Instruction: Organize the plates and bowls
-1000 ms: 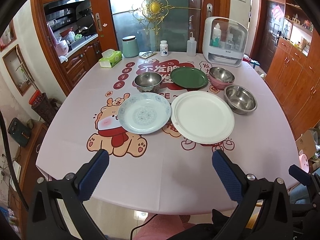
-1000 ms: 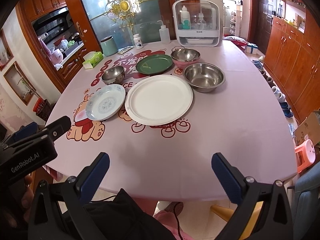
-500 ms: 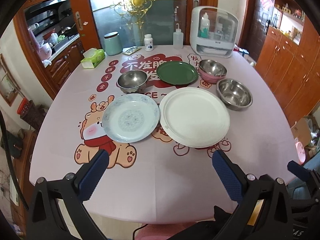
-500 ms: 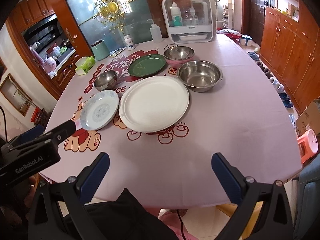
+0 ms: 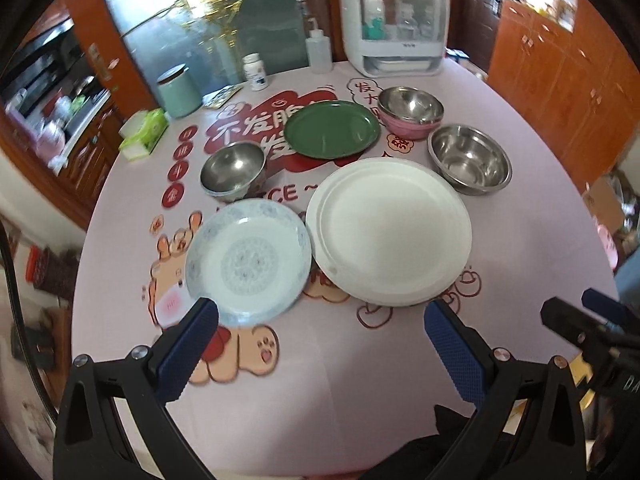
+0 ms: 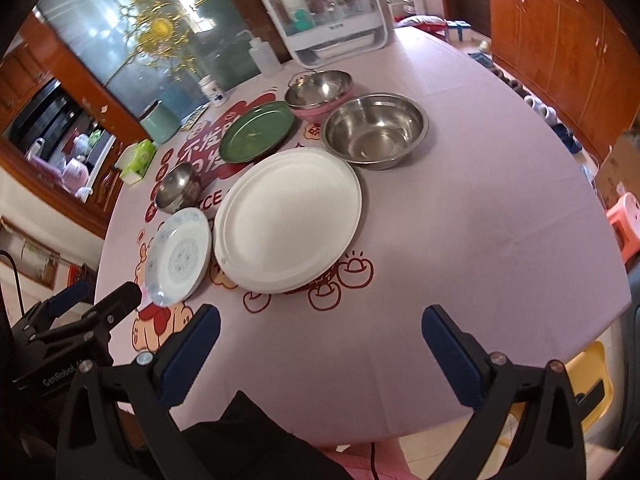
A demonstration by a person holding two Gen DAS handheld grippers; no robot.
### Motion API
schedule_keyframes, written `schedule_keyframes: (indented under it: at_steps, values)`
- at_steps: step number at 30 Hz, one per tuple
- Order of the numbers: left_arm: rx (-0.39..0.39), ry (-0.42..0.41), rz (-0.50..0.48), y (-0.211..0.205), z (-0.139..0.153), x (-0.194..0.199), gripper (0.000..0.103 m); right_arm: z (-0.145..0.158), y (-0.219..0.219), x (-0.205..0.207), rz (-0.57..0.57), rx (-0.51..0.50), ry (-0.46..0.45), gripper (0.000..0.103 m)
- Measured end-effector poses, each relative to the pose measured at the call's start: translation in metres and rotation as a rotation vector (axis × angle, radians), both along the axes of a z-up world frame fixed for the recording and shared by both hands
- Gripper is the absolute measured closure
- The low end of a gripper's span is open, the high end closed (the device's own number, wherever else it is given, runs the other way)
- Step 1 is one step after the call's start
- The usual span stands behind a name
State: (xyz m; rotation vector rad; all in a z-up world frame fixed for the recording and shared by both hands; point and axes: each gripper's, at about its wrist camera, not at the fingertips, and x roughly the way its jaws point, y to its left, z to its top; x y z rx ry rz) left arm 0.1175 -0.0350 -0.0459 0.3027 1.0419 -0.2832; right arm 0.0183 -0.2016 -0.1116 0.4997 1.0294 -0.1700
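On the pink tablecloth lie a large white plate (image 5: 388, 230) (image 6: 288, 220), a blue-patterned plate (image 5: 248, 262) (image 6: 179, 256) to its left, and a green plate (image 5: 332, 129) (image 6: 258, 131) behind. A small steel bowl (image 5: 233, 170) (image 6: 178, 187), a wide steel bowl (image 5: 469, 159) (image 6: 374, 131) and a steel bowl nested in a pink one (image 5: 411, 112) (image 6: 319, 89) stand around them. My left gripper (image 5: 320, 324) is open, its left fingertip at the patterned plate's near rim. My right gripper (image 6: 319, 322) is open over bare cloth before the white plate.
At the table's far edge stand a white dish cabinet (image 5: 394, 36), a squeeze bottle (image 5: 319, 50), a pill bottle (image 5: 255, 72), a teal canister (image 5: 179, 90) and a tissue box (image 5: 144, 133). Wooden cupboards (image 6: 560, 36) line the right. A pink stool (image 6: 624, 216) sits beside the table.
Both grippers have moved forward over the table toward the plates, which now look larger and closer. Both stay open. No dish has moved.
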Motion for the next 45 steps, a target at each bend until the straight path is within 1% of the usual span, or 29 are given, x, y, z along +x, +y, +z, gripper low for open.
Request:
schedule_keyframes:
  at_steps: [1, 6, 11, 18, 24, 27, 30, 37, 41, 43, 45]
  values:
    - [0.005, 0.001, -0.015, -0.001, -0.001, 0.005, 0.001, -0.003, -0.002, 0.003, -0.005, 0.012, 0.006, 0.006]
    - [0.011, 0.024, -0.073, -0.009, -0.007, 0.039, 0.001, -0.015, -0.012, 0.016, -0.043, 0.044, 0.039, 0.006]
    - [0.008, 0.062, -0.117, -0.014, -0.018, 0.07, 0.001, -0.027, -0.022, 0.027, -0.068, 0.081, 0.04, 0.006]
    - [-0.026, 0.121, -0.147, -0.019, -0.036, 0.126, 0.001, -0.046, -0.031, 0.043, -0.07, 0.123, 0.027, 0.009]
    - [-0.072, 0.186, -0.18, -0.024, -0.062, 0.167, 0.001, -0.068, -0.041, 0.05, -0.102, 0.203, 0.028, 0.012]
    - [-0.09, 0.234, -0.187, -0.025, -0.08, 0.18, 0.001, -0.078, -0.046, 0.052, -0.121, 0.25, 0.016, 0.014]
    - [-0.098, 0.265, -0.187, -0.025, -0.097, 0.19, 0.001, -0.088, -0.05, 0.052, -0.139, 0.296, -0.001, 0.016]
    - [-0.114, 0.336, -0.178, -0.025, -0.13, 0.212, 0.005, -0.105, -0.051, 0.057, -0.147, 0.334, -0.004, 0.026]
    - [-0.123, 0.367, -0.174, -0.028, -0.143, 0.22, 0.011, -0.114, -0.052, 0.059, -0.141, 0.365, -0.009, 0.03]
    - [-0.127, 0.377, -0.171, -0.03, -0.147, 0.222, 0.012, -0.118, -0.052, 0.062, -0.139, 0.372, -0.007, 0.035]
    - [-0.125, 0.387, -0.175, -0.033, -0.153, 0.224, 0.017, -0.122, -0.051, 0.065, -0.142, 0.377, -0.005, 0.038]
